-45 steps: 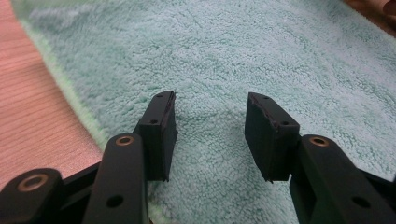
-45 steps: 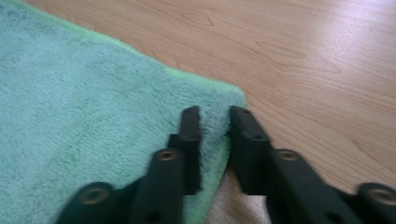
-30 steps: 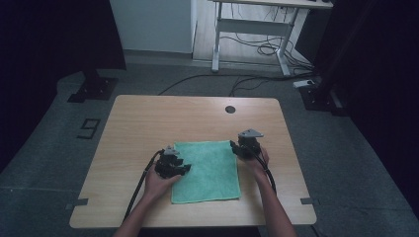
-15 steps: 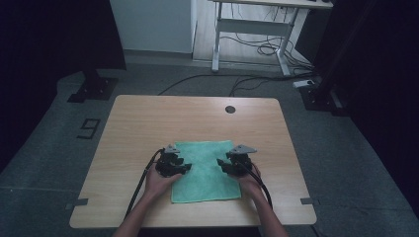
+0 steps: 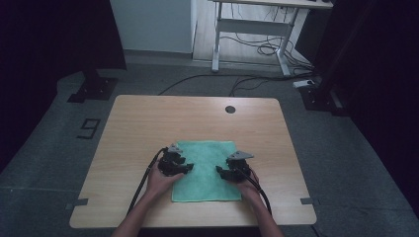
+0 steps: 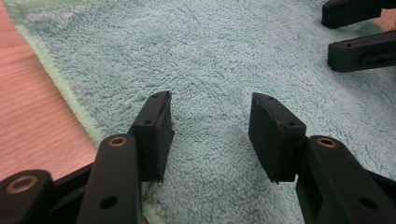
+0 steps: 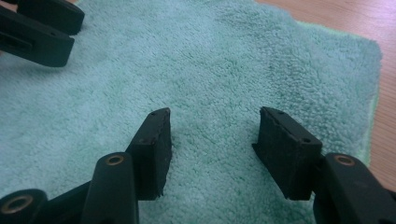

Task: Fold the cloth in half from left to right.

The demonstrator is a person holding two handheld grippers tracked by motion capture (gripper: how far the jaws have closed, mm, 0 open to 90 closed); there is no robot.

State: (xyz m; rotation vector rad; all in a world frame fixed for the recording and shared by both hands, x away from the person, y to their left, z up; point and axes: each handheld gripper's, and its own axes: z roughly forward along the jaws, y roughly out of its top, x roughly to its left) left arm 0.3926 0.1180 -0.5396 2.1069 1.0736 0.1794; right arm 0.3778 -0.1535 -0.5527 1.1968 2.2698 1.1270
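Since the earlier frame the right gripper [image 5: 223, 172] has come in from the far right corner of the towel [image 5: 207, 168] onto the cloth, its jaws having just been opening; the left gripper [image 5: 184, 168] sits at the towel's left side. Both jaws stand partly apart with bare terry between them — nothing gripped, though from the gripper views I can't tell for sure whether the pads [image 7: 154, 140] rest on the pile or hover just above. The towel lies flat on the table [image 5: 148, 123], near the person's edge. It looks light, soft and limp — best pinched at an edge or corner, where the pads [image 6: 156, 130] can catch a fold.
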